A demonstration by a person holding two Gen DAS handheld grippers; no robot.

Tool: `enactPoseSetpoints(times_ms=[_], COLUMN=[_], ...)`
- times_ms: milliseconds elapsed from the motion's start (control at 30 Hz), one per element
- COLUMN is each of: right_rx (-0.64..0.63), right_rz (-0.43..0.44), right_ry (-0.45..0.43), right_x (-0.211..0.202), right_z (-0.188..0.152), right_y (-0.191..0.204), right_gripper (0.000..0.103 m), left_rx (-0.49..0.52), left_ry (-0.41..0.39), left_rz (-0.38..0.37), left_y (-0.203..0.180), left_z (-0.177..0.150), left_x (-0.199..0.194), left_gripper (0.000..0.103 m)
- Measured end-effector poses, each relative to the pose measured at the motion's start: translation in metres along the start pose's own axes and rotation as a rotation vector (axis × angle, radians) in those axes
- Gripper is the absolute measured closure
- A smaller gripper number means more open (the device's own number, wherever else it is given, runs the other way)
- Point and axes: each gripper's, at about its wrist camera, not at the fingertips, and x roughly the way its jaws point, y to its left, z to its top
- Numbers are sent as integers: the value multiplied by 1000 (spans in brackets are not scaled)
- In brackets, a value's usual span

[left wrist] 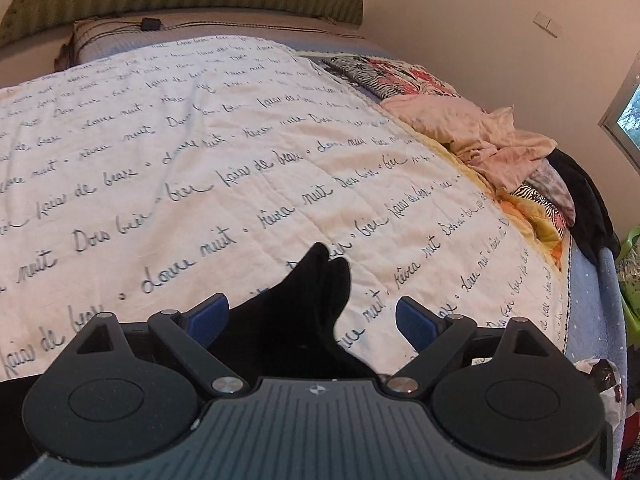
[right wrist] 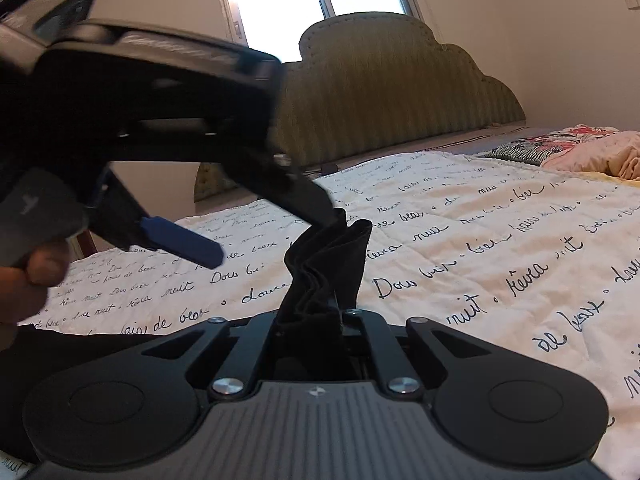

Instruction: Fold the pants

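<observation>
The right hand-held gripper (right wrist: 316, 320) pinches a bunched end of the black pants (right wrist: 328, 256) just above the bedspread (right wrist: 480, 240), presenting it to the left hand-held gripper (left wrist: 312, 316), spread wide around it.

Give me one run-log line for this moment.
task: fold pants | right gripper: shut on bunched black pants | left gripper: open, pants between jaws, unpinched | surface: script-print quilt
</observation>
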Motion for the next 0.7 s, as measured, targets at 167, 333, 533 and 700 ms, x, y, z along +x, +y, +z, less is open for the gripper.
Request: enactPoseSetpoints(times_ms=[167,333,533,700], right_rx=[-16,-30,-27,91], right_rz=[15,24,20,73], right_ry=[6,7,-123,-230], right_x=[2,3,-17,-35], right_z=[-1,-1,-5,-9], right_y=[4,5,4,-18], right_gripper=[99,99,38,14], left_rx=[-28,-28,-106,-224], left_ry=[140,113,37,-5], left_rz=[49,81,93,118], left_y=[-1,5,27,74], left_z=[10,5,4,-15], left_x=[36,31,6,-34], left_gripper=[72,96,96,96])
